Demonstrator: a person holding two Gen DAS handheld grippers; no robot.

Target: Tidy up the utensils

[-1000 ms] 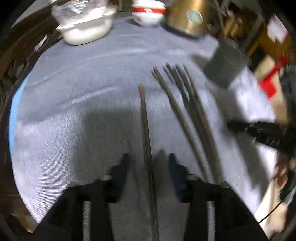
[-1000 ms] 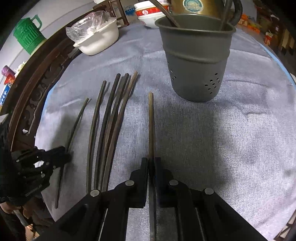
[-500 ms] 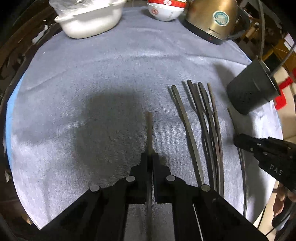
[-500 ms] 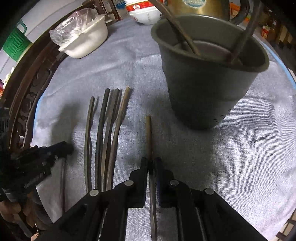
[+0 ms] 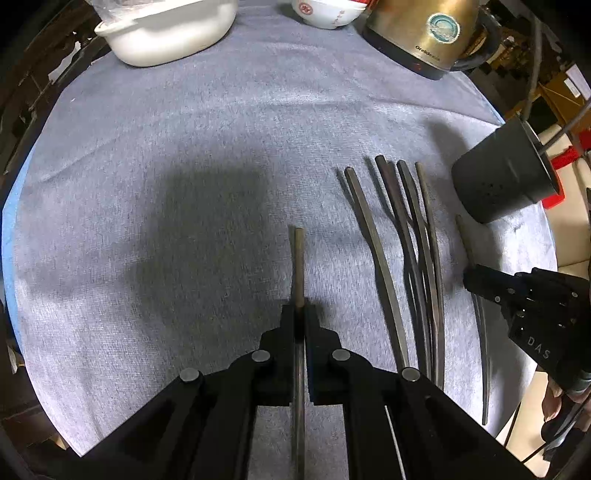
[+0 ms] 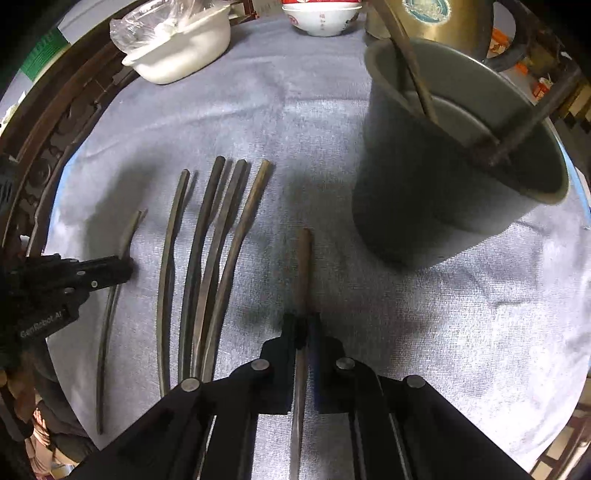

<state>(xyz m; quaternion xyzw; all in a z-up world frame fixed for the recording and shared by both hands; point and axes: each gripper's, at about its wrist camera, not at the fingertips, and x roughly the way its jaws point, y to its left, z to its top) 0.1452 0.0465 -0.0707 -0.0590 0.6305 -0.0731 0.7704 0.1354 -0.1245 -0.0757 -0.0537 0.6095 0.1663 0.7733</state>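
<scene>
So both claws are pinching a chopstick each right now. Left gripper [image 5: 299, 314] is squeezed tight on a thin dark wooden chopstick [image 5: 298, 258], long axis running straight along the fingers, free end pointing at 12 o'clock over the grey cloth-covered round table [image 5: 184, 147]. Right gripper [image 6: 303, 325] is clamped the same way on a brownish wooden chopstick [image 6: 303, 266], also pointing at 12.

From the right wrist view, the dark grey perforated metal utensil holder [image 6: 424, 192] sits around 1 o'clock of that chopstick's tip, near but not touching, with two sticks already leaning inside. A fanned row of loose dark chopsticks [image 6: 207, 258] lies flat on the cloth between the two grippers, long axes roughly 12-to-6.

Far edge: white ceramic dish with plastic wrap [image 5: 166, 29], red-and-white bowl [image 5: 325, 13], brass-coloured electric kettle [image 5: 424, 33].
</scene>
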